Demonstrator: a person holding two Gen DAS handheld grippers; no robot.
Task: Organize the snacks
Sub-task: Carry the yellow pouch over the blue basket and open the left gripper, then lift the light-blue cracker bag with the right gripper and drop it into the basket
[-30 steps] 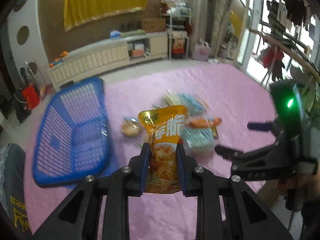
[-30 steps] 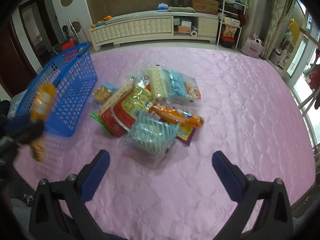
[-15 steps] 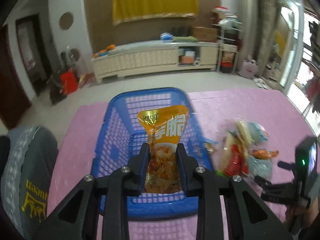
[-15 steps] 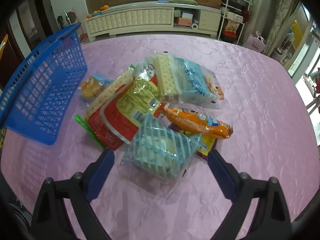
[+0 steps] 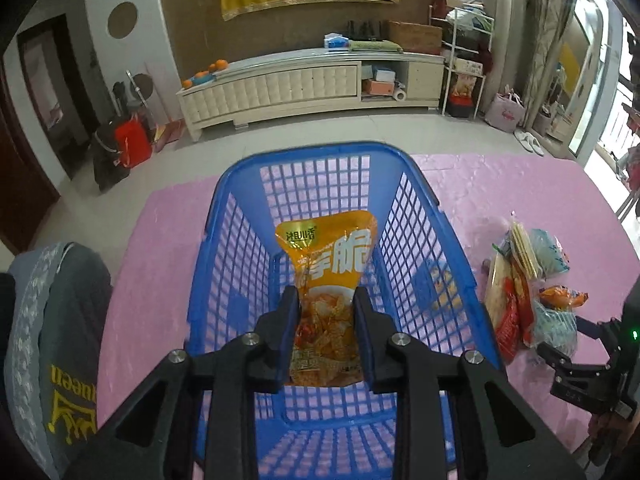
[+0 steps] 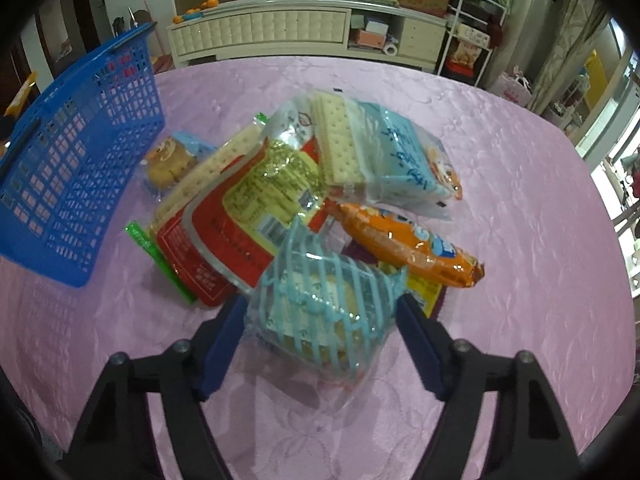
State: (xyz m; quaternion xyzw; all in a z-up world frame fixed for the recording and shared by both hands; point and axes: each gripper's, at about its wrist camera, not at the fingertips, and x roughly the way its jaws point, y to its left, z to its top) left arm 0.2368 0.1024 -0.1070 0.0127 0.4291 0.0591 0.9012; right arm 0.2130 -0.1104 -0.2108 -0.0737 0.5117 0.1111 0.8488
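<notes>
**Asker:** While the left gripper (image 5: 326,320) sits low in its view, what does it hold?

**Describer:** It is clenched on an orange snack pouch (image 5: 330,276), pads pressing both sides. The pouch hangs inside the blue basket (image 5: 224,248), above its floor.

**Asker:** And the right gripper (image 6: 320,320)?

**Describer:** Its jaws are closing around a clear packet with light-blue stripes (image 6: 320,320). The packet lies between the blue pads (image 6: 224,344), but they do not press on it yet.

**Asker:** Where are the other snacks?

**Describer:** Beside the basket, heaped on the pink tablecloth (image 6: 520,200). Just beyond the striped packet lie a red and yellow bag (image 6: 232,220), an orange wrapper (image 6: 408,244) and a cracker pack (image 6: 340,140). A small round cake (image 6: 168,164) lies nearest the basket.
</notes>
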